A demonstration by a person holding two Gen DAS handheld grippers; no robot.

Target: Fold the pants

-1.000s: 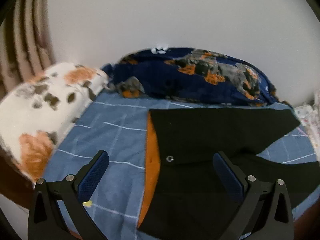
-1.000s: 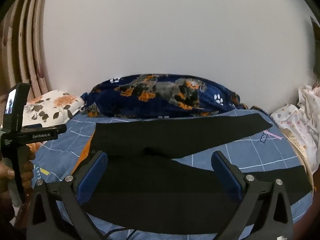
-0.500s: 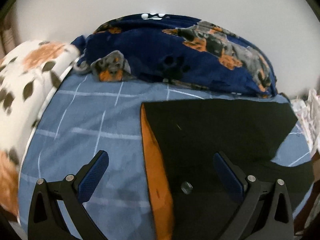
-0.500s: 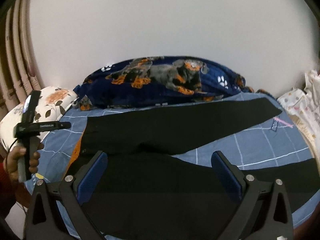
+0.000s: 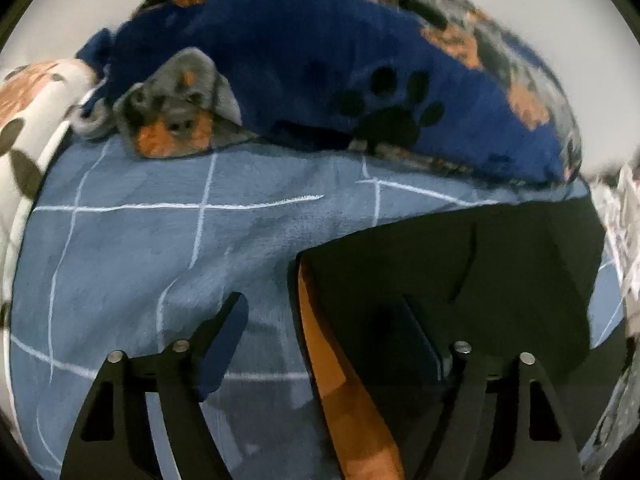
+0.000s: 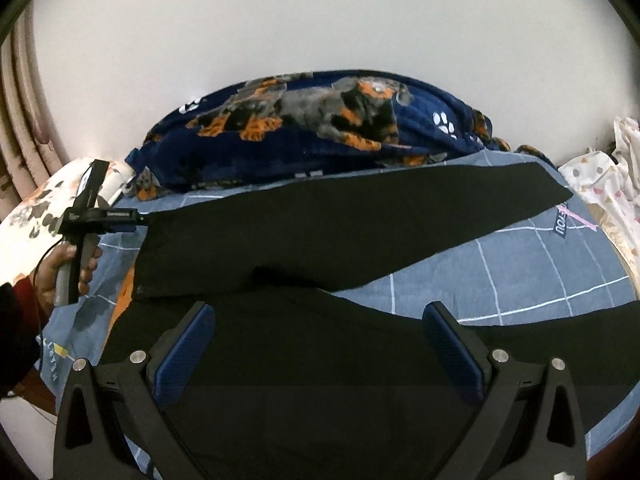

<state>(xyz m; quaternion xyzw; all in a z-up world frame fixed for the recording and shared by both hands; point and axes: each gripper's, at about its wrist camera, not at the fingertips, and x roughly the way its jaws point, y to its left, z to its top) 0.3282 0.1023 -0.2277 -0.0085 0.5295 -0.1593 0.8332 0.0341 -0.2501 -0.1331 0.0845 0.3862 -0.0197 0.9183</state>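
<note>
Black pants (image 5: 460,264) under tilted left gripper (image 5: 324,320) (jaws closing)

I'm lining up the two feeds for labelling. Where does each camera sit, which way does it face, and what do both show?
Left wrist: on the left gripper, tilted steeply down at the waist corner of the black pants; its closing fingers straddle the orange edge, not pressing.
Right wrist: on the right gripper, open, looking across the bed; the left hand shows.
Shared: pants, blue sheet, dog blanket.
</note>
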